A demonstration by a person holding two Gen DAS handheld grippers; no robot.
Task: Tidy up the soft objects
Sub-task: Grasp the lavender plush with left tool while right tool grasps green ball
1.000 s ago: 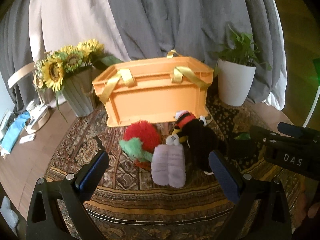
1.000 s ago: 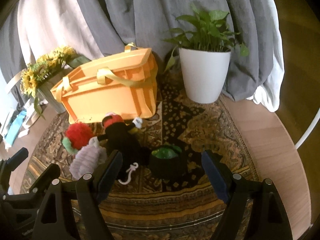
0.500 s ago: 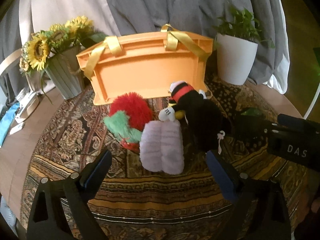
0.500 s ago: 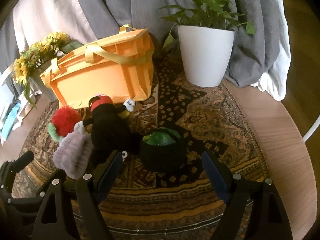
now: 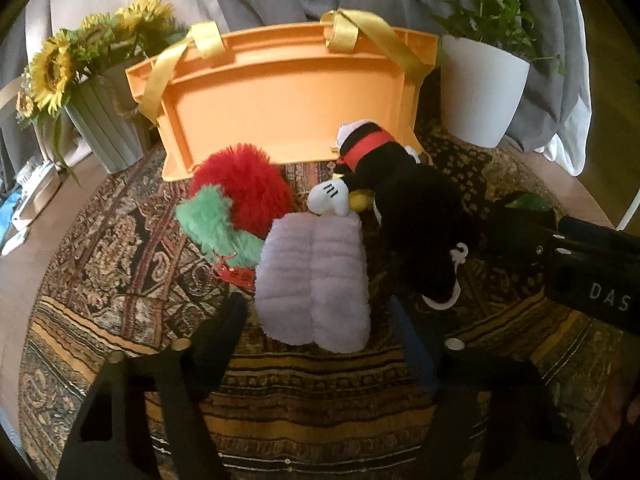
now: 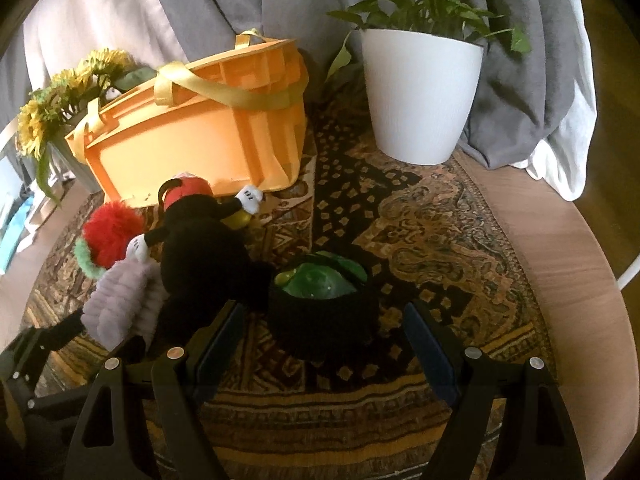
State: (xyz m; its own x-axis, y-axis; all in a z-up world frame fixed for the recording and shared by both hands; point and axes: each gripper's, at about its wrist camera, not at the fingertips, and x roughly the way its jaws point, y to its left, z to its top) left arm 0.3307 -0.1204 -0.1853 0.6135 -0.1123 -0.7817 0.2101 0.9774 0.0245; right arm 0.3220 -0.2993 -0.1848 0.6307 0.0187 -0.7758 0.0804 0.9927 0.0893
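Both jaws stand wide open: left gripper (image 5: 320, 332) straddles the lilac plush (image 5: 314, 280), right gripper (image 6: 324, 332) the black pouch (image 6: 324, 312). Advice: seat fingers low on plush flanks, squeeze mid-body, lift clear of black mouse toy (image 5: 408, 216) toward orange crate (image 5: 288, 108).

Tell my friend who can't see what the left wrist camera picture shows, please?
The open left gripper reaches toward a fluffy lilac plush lying between its fingers on a patterned rug. Behind it lie a red and green fuzzy toy and a black mouse plush, in front of an orange basket.
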